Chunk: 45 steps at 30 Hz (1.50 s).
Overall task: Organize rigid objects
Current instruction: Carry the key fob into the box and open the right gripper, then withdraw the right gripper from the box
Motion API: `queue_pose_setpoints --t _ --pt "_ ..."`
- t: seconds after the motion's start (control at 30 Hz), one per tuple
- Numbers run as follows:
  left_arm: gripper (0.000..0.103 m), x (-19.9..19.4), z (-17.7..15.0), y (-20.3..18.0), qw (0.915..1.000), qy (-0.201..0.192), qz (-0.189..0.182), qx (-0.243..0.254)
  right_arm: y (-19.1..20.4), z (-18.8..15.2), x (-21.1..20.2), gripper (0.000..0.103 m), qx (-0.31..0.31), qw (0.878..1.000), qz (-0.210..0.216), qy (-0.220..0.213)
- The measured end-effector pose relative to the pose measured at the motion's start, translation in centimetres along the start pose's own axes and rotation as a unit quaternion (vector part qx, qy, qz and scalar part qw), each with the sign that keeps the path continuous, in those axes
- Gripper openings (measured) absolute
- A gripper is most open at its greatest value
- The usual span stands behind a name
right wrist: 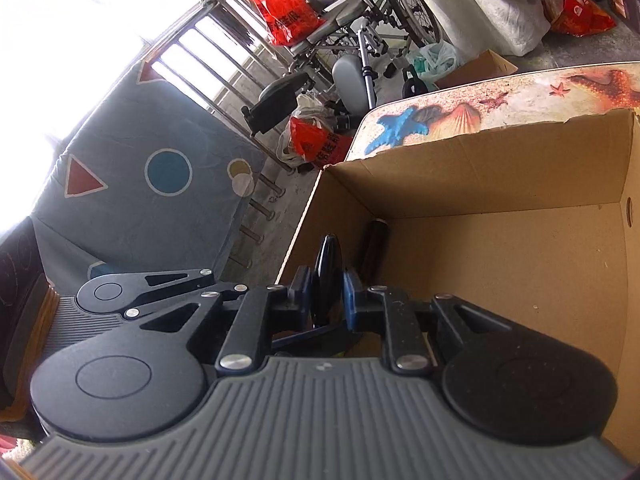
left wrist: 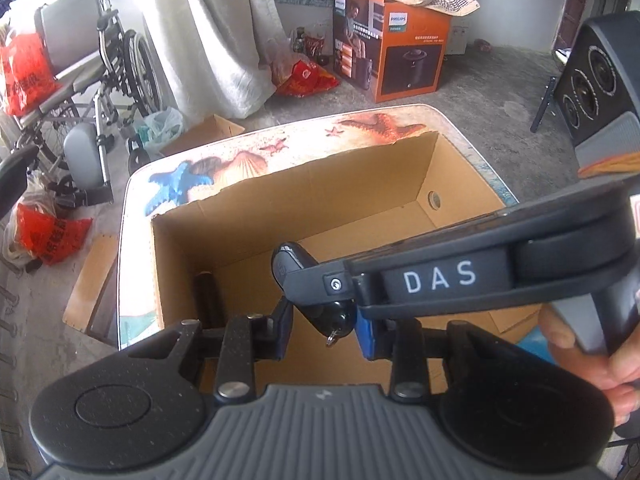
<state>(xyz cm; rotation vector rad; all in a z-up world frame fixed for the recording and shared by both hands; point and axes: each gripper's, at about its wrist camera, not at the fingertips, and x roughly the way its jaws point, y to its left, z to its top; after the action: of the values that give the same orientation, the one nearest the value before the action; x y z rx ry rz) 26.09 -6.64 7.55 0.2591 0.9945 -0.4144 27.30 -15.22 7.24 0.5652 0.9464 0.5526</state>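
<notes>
— While both grippers hang over the cardboard box (left wrist: 460, 208), what is the left gripper (left wrist: 326, 334) doing?

— Its pads (left wrist: 369, 338) stand partly apart. A dark part with a small metal piece (left wrist: 331, 338) hangs between them. Whether the pads press on it cannot be told.

— What lies in the box?

— A black cylinder (left wrist: 208, 292) leans in the left corner. The box stands on the table (left wrist: 280, 148), which has a shell and starfish pattern.

— State of the right gripper (right wrist: 326, 288)?

— Clenched on a black fob (right wrist: 328, 264), a flat oval item held edge-up between the blue pads, above the left part of the box and near the cylinder. In the left wrist view this gripper reaches in from the right, just above the left gripper, and a hand (left wrist: 580, 344) holds its grip.
</notes>
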Motion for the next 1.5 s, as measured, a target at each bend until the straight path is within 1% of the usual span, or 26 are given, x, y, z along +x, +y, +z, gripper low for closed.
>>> queue_pose_setpoints --t 0.17,0.33,0.5,0.6,0.7,0.8,0.93,1.03,1.1,1.23,1.3,1.37,1.4,1.5 --pt "0.034 4.7 1.8 3.5 0.9978 0.058 -0.003 -0.031 -2.5 2.8 5.9 0.016 0.041 0.997 -0.006 0.059" --pt "0.033 8.5 2.6 5.0 0.9946 0.092 0.018 -0.043 -5.4 4.1 10.2 0.017 0.085 0.992 -0.004 0.094" --pt "0.038 10.4 2.8 5.3 0.993 0.106 0.04 -0.032 -8.0 4.6 13.6 0.017 0.122 0.986 -0.005 0.116" --pt "0.042 10.3 2.9 5.1 0.9937 0.101 0.039 -0.027 -8.7 4.4 14.6 0.018 0.134 0.983 -0.013 0.126" --pt "0.047 9.4 3.0 4.7 0.9951 0.087 0.041 -0.022 -8.8 4.0 14.4 0.02 0.139 0.982 -0.014 0.127" --pt "0.051 7.7 3.1 4.5 0.9968 0.067 0.039 -0.02 -8.4 3.9 12.7 0.024 0.134 0.984 -0.011 0.114" --pt "0.054 3.6 2.3 3.8 0.9989 0.031 0.026 -0.023 -6.9 3.4 8.1 0.027 0.111 0.99 -0.005 0.084" --pt "0.057 -0.5 0.5 3.0 0.9996 -0.011 0.011 -0.023 -5.4 2.0 2.5 0.029 0.072 0.996 0.007 0.043" --pt "0.063 -3.3 -1.3 2.3 0.999 -0.04 -0.002 -0.021 -4.4 0.4 -1.2 0.029 0.046 0.999 0.017 0.014" --pt "0.07 -7.7 -6.0 0.1 0.9961 -0.081 -0.027 -0.023 -3.1 -4.6 -8.6 0.031 -0.003 0.999 0.023 -0.042" --pt "0.076 -8.8 -8.7 -1.2 0.9947 -0.093 -0.04 -0.018 -2.9 -7.7 -11.5 0.032 -0.018 0.998 0.021 -0.059" --pt "0.081 -9.0 -10.9 -2.3 0.9937 -0.098 -0.053 -0.018 -2.9 -10.9 -13.4 0.033 -0.028 0.997 0.022 -0.074" --pt "0.082 -8.8 -12.4 -3.1 0.9934 -0.096 -0.06 -0.018 -3.0 -12.5 -14.0 0.034 -0.032 0.996 0.017 -0.082" --pt "0.082 -7.3 -15.6 -5.2 0.994 -0.084 -0.069 -0.007 -3.2 -17.1 -14.1 0.035 -0.044 0.994 -0.02 -0.096"
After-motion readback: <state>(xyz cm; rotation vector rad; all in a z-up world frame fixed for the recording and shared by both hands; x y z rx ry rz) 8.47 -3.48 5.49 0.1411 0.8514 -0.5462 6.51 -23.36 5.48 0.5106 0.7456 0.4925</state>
